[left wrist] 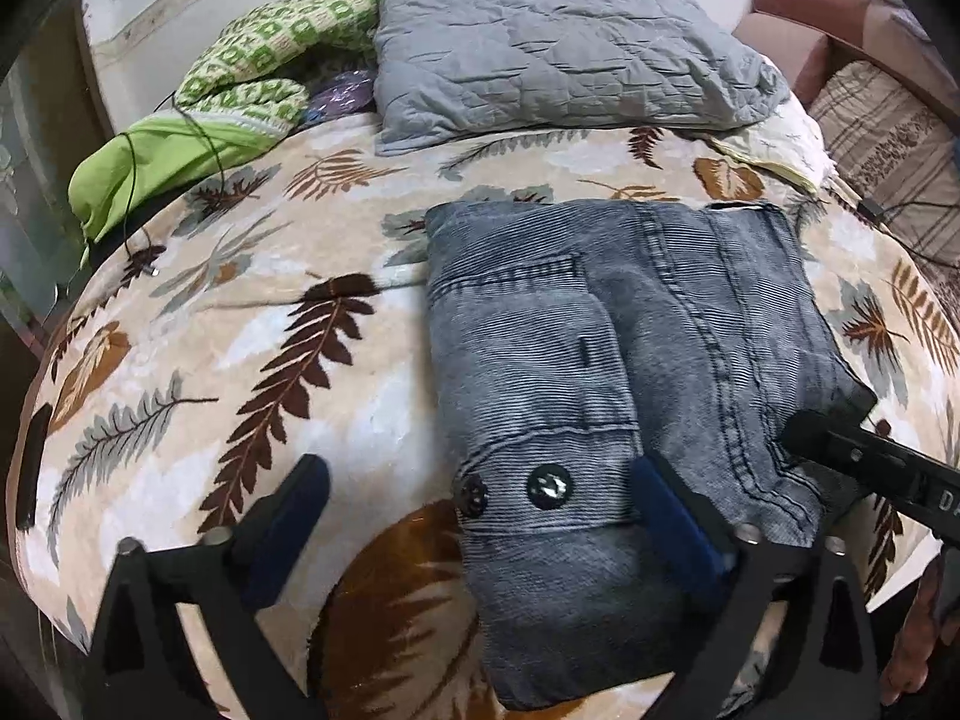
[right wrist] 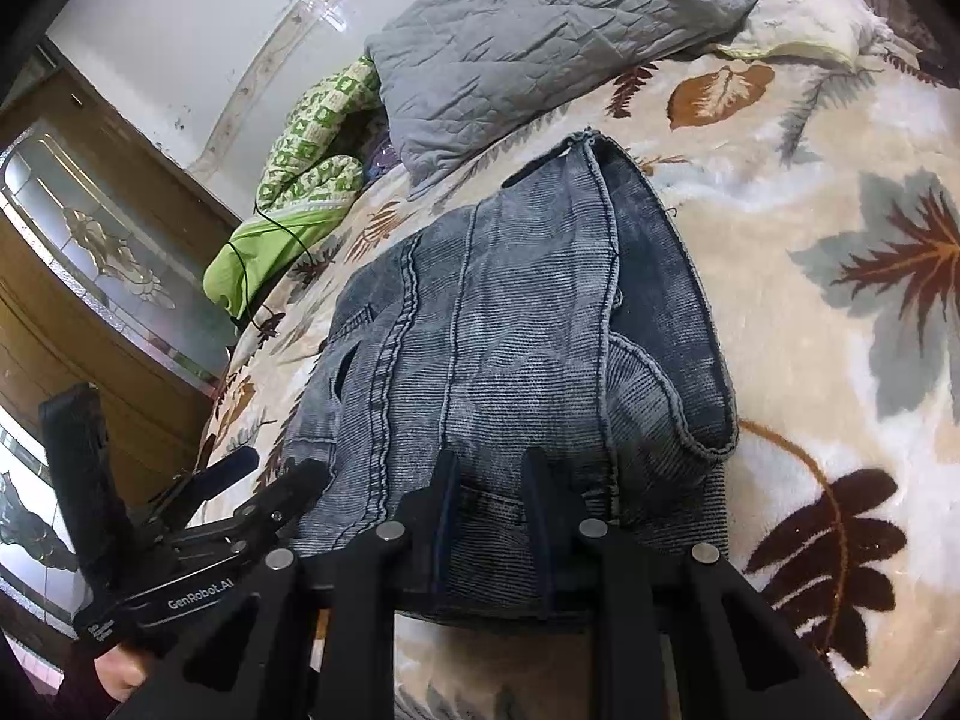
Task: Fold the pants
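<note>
The pants (left wrist: 624,372) lie folded into a compact stack on the bed (left wrist: 180,360), so little seems left. Left gripper (left wrist: 480,516) gapes wide, holding nothing. Right gripper (right wrist: 489,474), fingers nearly together, probably pinches the near edge, though it's hard to see.

Pants (left wrist: 606,360) are lying folded on the bed (left wrist: 240,360), near its front edge; pillow (left wrist: 540,42) is resting behind them.

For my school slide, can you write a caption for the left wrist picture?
Folded grey jeans lie on a leaf-print blanket, with the open left gripper hovering over their button end.
</note>
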Demonstrator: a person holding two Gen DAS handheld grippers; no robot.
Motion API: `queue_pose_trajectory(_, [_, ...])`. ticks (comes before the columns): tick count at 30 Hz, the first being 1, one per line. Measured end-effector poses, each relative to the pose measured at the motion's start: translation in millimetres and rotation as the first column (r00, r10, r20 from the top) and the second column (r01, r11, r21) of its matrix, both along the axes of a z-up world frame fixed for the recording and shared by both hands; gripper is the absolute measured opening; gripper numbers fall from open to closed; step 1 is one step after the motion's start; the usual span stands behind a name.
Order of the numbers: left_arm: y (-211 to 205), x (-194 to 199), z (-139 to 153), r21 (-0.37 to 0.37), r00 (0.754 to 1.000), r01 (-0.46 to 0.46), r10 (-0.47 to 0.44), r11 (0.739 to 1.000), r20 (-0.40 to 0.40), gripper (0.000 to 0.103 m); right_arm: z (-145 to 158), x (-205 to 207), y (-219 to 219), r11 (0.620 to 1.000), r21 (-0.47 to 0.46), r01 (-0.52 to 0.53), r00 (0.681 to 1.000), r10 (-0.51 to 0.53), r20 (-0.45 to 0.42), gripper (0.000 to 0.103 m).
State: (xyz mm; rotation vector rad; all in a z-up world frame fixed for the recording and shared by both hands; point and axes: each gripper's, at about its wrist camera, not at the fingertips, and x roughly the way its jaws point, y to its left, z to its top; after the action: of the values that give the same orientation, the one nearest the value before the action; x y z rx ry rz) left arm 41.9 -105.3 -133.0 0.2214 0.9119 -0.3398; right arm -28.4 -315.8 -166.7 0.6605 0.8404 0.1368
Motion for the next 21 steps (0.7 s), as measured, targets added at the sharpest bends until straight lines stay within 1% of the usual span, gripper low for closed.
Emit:
queue_pose_trajectory(7, [2,3,-6,-0.031,1.0,0.013,-0.013,0.999,-0.011,0.103,-1,0,0,1.0,-0.005,-0.001,1.0,0.001,0.005,0.025])
queue_pose_trajectory(14, [12,8,-13,-0.121,0.998,-0.007,0.001,0.993,-0.056,0.103,-1,2,3,1.0,-0.018,-0.001,1.0,0.002,0.015,0.026])
queue_pose_trajectory(17, [9,7,-12,-0.104,0.999,-0.007,0.002,0.995,-0.051,0.103,-1,0,5,1.0,-0.025,0.0,1.0,0.001,0.021,0.026])
queue_pose_trajectory(20, [4,-1,-9,-0.058,1.0,-0.005,0.005,0.998,0.005,0.103,-2,0,5,1.0,-0.025,0.001,1.0,0.0,0.024,0.026])
queue_pose_trajectory(21, [4,-3,-8,-0.053,1.0,0.001,0.0,0.999,0.02,0.103,-2,-1,5,1.0,-0.024,0.001,1.0,-0.001,0.025,0.026])
